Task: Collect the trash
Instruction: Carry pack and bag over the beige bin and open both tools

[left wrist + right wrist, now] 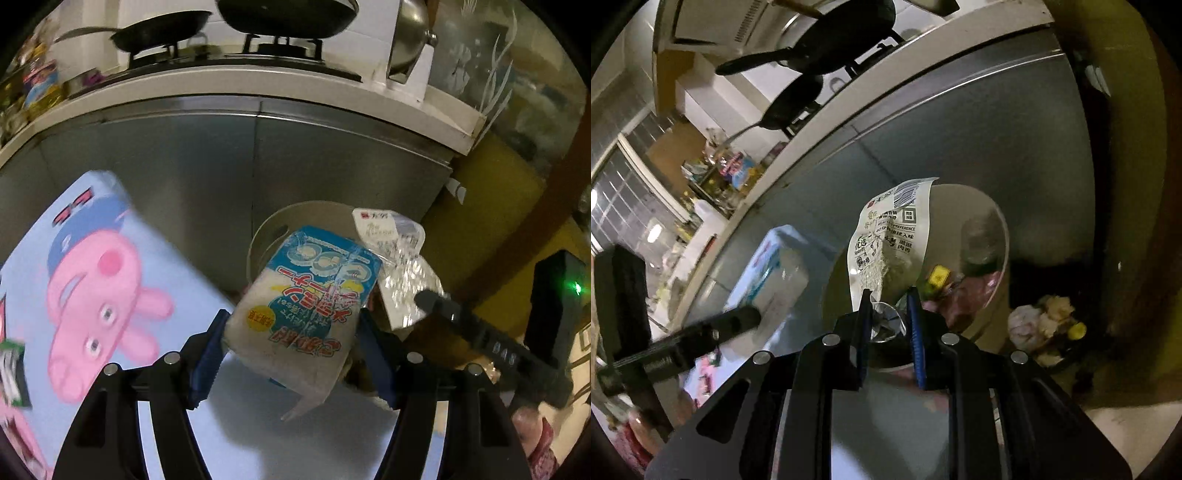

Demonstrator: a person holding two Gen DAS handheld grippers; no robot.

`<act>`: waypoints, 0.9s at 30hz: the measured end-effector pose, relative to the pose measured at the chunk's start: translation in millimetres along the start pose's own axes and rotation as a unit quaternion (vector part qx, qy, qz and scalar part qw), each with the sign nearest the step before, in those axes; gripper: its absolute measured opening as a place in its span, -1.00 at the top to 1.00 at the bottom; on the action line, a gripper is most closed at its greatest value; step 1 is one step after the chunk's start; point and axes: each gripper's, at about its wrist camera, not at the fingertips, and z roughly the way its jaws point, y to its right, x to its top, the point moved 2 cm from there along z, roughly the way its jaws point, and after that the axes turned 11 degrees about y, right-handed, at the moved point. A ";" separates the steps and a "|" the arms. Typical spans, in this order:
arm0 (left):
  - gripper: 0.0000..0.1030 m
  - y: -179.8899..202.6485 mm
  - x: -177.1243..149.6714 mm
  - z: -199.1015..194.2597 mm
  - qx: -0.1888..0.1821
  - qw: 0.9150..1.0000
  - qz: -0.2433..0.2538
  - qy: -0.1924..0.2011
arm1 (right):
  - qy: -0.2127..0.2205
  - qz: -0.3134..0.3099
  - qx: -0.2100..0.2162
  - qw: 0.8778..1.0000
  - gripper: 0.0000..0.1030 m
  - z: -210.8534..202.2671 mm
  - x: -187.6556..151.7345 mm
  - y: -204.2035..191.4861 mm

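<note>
My left gripper [291, 325] is shut on a white and blue plastic pack [306, 295] with cartoon print; the pack hangs in front of a round grey trash bin [266, 229]. My right gripper [888, 302] is shut on the crumpled end of a white printed food wrapper [890, 236], which stands up over the bin [997, 221]. Inside the bin lie scraps, among them a yellow piece [938, 275]. The right gripper [428, 299] with its silvery wrapper [399, 258] shows at the right of the left wrist view. The left gripper's finger [738, 321] and pack [772, 269] show at the left of the right wrist view.
A blue tablecloth with a pink cartoon pig [92, 280] covers the table at lower left. Behind the bin stands a steel cabinet front [207, 166] under a counter with pans on a stove [280, 22]. A second heap of scraps [1045, 321] lies on the floor right of the bin.
</note>
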 end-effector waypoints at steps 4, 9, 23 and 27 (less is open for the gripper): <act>-0.71 7.5 10.3 23.1 0.009 1.000 0.006 -0.005 | -0.011 -0.024 -0.014 1.000 0.45 17.1 4.5 7.8; -0.72 2.6 3.2 31.8 0.024 1.000 -0.003 -0.015 | 0.008 -0.015 -0.031 0.999 0.02 12.9 1.3 14.2; -0.70 -68.1 -63.9 -59.1 0.059 0.995 -0.082 0.015 | -0.006 0.010 0.023 1.000 0.02 -29.3 -42.8 -27.4; -0.70 -88.3 -87.7 -88.6 0.092 0.992 -0.087 0.022 | -0.021 -0.005 0.042 0.999 0.02 -27.7 -55.9 -56.7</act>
